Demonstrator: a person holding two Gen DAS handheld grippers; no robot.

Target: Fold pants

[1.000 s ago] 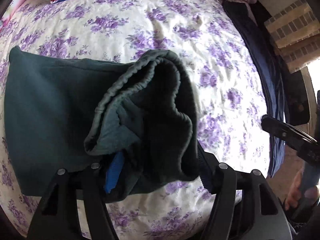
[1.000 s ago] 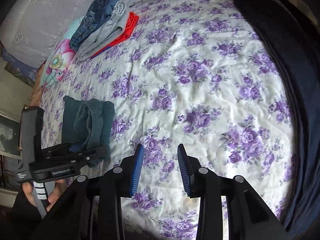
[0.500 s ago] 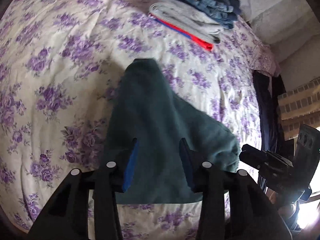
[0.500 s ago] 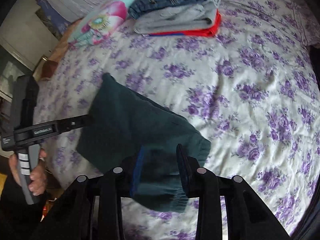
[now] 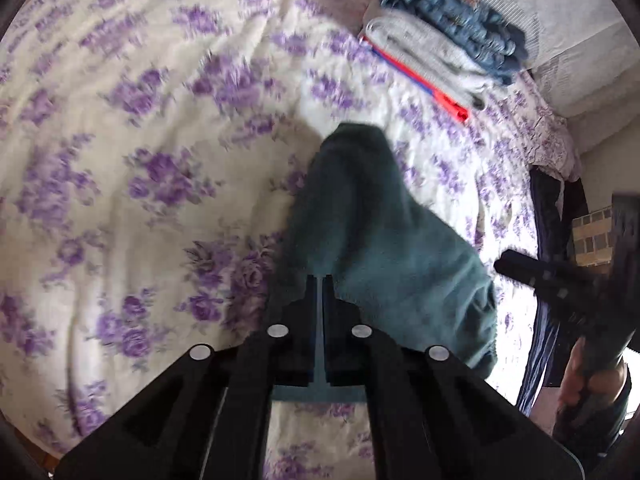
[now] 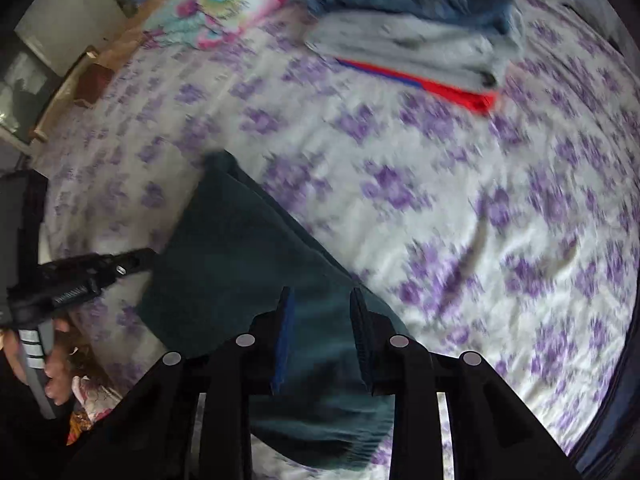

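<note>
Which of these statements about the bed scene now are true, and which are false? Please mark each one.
1. The left gripper has its jaws nearly together. True; only a thin strip of the green pants shows between them.
2. The right gripper is shut tight. False; its jaws stand apart, with the pants between them.
3. The pants are bright red. False; they are dark green.
4. A stack of folded clothes lies on the floral bedsheet. True.
5. The blue jeans lie at the bottom of that stack. False; they are on top, over a grey garment.
</note>
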